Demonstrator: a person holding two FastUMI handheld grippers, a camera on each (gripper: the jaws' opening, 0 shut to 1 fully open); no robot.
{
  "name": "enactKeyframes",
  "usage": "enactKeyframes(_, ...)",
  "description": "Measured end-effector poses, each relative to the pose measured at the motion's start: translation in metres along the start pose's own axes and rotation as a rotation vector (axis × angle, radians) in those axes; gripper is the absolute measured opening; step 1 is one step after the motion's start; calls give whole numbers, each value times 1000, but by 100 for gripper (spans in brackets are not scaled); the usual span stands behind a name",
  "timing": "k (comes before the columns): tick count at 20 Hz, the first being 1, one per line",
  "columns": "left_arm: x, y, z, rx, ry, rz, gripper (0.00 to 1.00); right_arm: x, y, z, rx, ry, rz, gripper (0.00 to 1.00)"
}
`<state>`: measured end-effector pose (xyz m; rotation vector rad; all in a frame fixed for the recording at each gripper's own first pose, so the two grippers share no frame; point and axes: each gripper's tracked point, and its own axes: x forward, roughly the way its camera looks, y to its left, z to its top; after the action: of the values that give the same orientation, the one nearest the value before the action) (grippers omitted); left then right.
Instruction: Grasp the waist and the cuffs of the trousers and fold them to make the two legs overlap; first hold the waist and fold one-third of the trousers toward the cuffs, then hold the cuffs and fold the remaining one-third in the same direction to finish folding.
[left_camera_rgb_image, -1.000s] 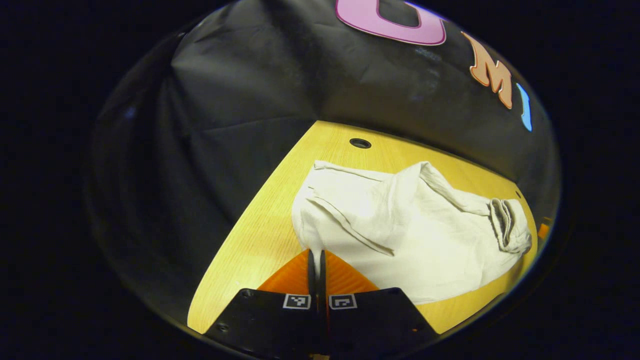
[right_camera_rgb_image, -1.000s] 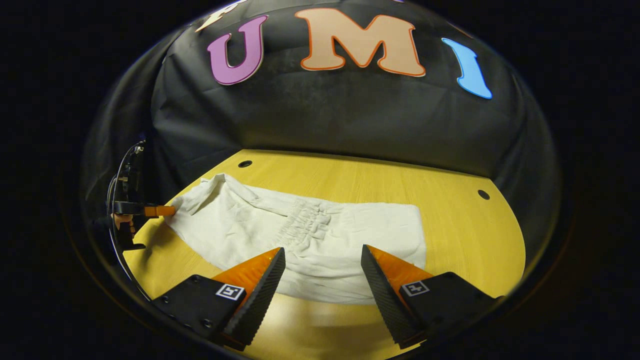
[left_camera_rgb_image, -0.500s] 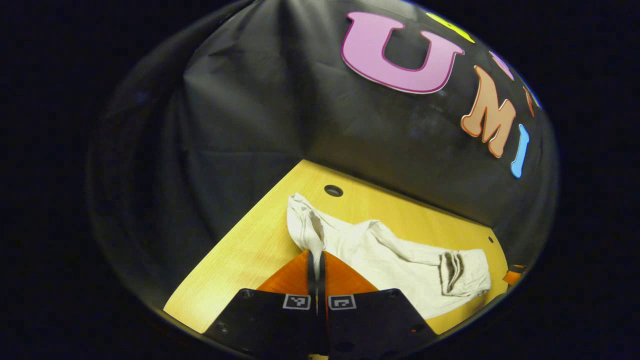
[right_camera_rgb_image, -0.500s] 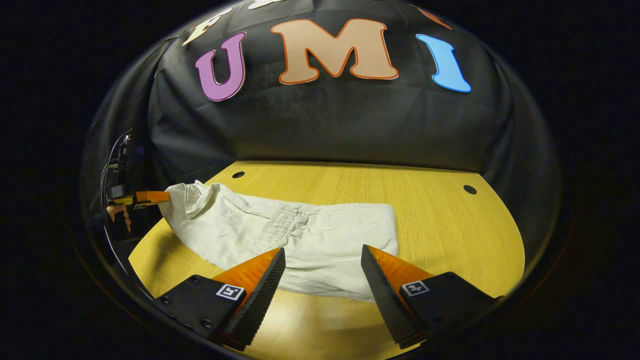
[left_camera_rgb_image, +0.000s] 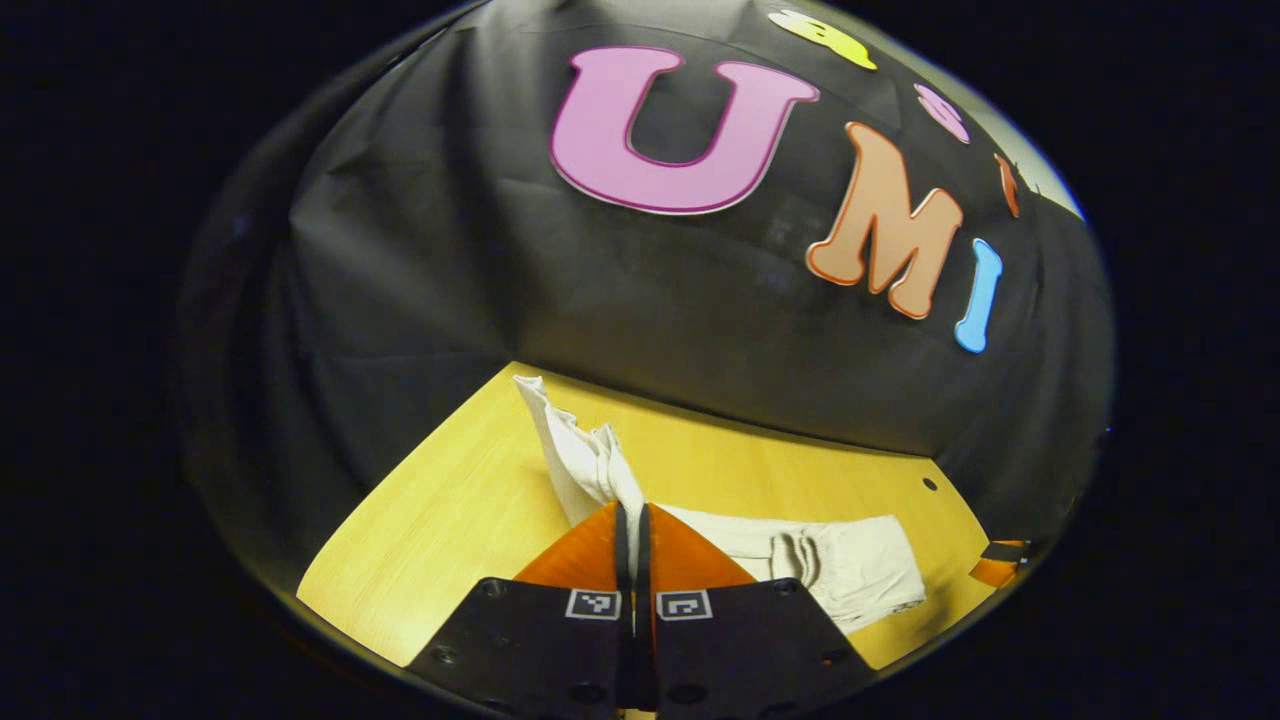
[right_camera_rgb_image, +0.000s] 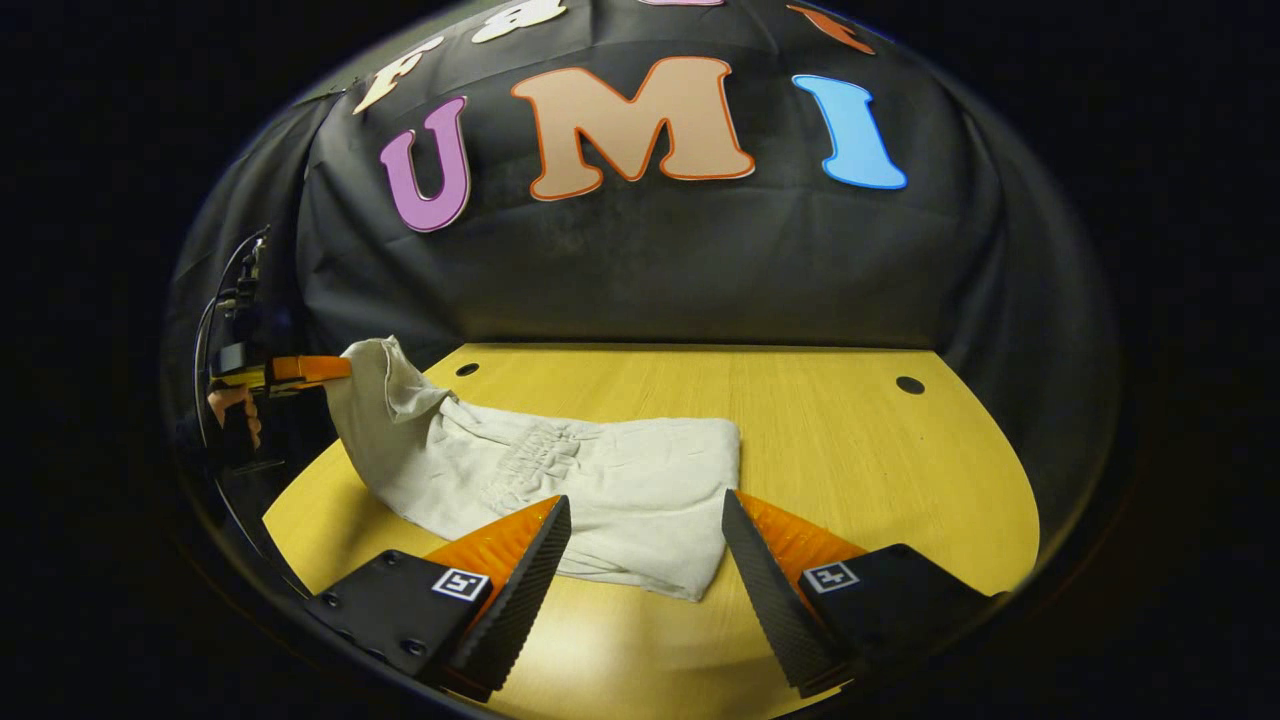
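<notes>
We see the left claw (left_camera_rgb_image: 633, 520) clamped on the raised cuff end of the white trousers (right_camera_rgb_image: 560, 480), whose waist lies on the desk (right_camera_rgb_image: 850, 440) just ahead of the open right claw (right_camera_rgb_image: 645, 525).

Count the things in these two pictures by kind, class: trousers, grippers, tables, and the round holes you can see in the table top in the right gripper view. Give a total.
Trousers: 1
Grippers: 2, the left gripper, fingers shut on the trousers, and the right gripper, fingers open
Table: 1
Holes in the table top: 2, and
Total: 6
</notes>
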<state>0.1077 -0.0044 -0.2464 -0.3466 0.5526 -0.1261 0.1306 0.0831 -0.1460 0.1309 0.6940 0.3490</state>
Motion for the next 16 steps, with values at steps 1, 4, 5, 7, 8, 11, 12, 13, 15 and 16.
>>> enactKeyframes(1, -1, -12, 3, 7, -4, -13, 0, -2, -7, 0, 7, -4, -4, 94)
enactKeyframes(4, 5, -52, 9, 25, -19, -60, 0, -13, -23, 0, 27, -11, -14, 94)
enactKeyframes(5, 7, -67, 11, 38, -22, -76, 0, -15, -28, -1, 32, -13, -18, 94)
enactKeyframes(7, 4, -95, 11, 64, -29, -109, 0, -22, -42, -4, 44, -14, -24, 94)
enactKeyframes(8, 6, -109, 13, 72, -30, -129, 0, -25, -48, -4, 49, -16, -28, 94)
enactKeyframes(11, 10, -151, 16, 93, -40, -185, 0, -33, -65, -7, 65, -16, -42, 94)
enactKeyframes(12, 11, -165, 17, 101, -39, -204, 0, -35, -71, -7, 70, -18, -47, 94)
enactKeyframes(13, 12, -177, 17, 106, -41, -223, 0, -37, -76, -7, 74, -21, -52, 98)
enactKeyframes(15, 17, -206, 15, 120, -36, -261, 0, -41, -87, -7, 80, -24, -64, 94)
enactKeyframes(16, 20, -219, 13, 130, -31, -280, 0, -43, -92, -7, 85, -26, -69, 94)
